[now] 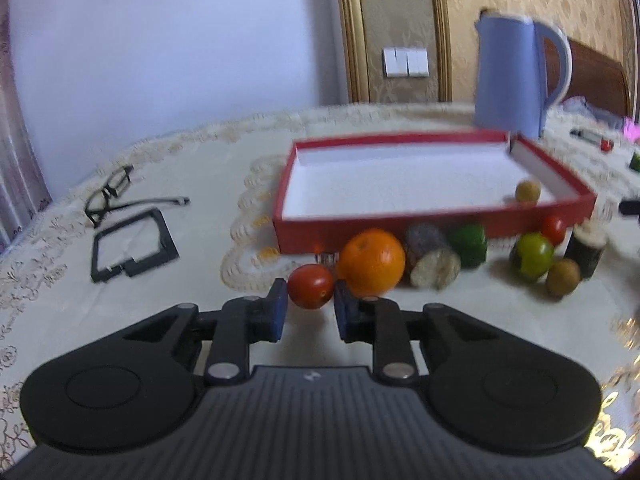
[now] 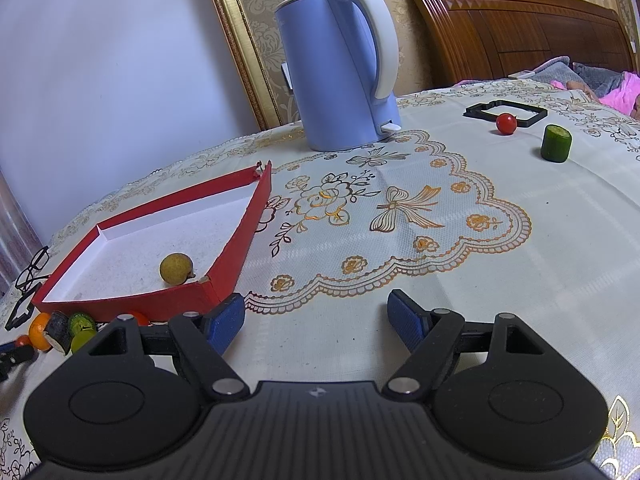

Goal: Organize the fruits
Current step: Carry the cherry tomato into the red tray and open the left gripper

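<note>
My left gripper (image 1: pixel 311 298) is shut on a small red tomato (image 1: pixel 310 286), its blue pads pressing both sides just above the tablecloth. Right behind the tomato sits an orange (image 1: pixel 374 262), beside a cut cucumber piece (image 1: pixel 434 264) and other green and brown fruits in front of the red box (image 1: pixel 400 226). One brownish longan (image 1: pixel 528 191) lies inside the box. My right gripper (image 2: pixel 316 320) stands open over bare tablecloth, to the right of the red box (image 2: pixel 160 304) and its longan (image 2: pixel 176 268). Far right lie a cherry tomato (image 2: pixel 506 124) and a cucumber stub (image 2: pixel 556 143).
A blue kettle (image 2: pixel 340 68) stands behind the box. Glasses (image 1: pixel 110 192) and a black square frame (image 1: pixel 132 244) lie at the left; a second black frame (image 2: pixel 506 114) lies at the far right. A wooden headboard and pink bedding are beyond the table's edge.
</note>
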`<action>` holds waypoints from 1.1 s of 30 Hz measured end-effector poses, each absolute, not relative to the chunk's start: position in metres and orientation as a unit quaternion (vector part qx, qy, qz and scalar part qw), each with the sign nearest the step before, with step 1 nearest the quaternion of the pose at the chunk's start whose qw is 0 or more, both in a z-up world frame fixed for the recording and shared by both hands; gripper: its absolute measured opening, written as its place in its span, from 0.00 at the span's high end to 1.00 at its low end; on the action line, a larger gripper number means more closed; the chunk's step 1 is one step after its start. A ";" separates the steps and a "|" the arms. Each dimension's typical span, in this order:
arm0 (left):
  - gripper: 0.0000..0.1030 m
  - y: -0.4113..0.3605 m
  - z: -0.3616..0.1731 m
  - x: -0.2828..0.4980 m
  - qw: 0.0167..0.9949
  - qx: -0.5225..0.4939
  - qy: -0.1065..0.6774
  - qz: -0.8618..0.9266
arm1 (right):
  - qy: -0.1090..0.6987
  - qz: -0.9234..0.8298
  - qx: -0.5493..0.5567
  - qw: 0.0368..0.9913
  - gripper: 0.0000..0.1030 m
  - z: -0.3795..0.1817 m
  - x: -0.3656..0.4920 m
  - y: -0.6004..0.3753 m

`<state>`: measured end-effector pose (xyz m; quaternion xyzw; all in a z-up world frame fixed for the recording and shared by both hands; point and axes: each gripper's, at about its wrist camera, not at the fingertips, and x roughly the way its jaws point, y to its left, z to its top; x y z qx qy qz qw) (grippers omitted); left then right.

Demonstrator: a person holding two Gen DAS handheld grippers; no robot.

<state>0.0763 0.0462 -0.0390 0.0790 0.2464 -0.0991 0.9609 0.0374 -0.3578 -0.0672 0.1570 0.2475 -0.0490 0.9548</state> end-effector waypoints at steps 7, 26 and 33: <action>0.78 0.020 -0.008 0.091 0.970 0.080 0.208 -0.102 | 0.248 -0.049 0.157 0.955 0.24 -0.067 0.037 -0.358; 0.78 -0.024 -0.043 0.200 0.947 0.084 0.300 -0.080 | 0.253 -0.052 0.144 0.955 0.23 -0.066 0.039 -0.354; 0.74 -0.022 -0.042 0.199 0.948 0.083 0.299 -0.076 | 0.255 -0.054 0.138 0.955 0.23 -0.066 0.040 -0.352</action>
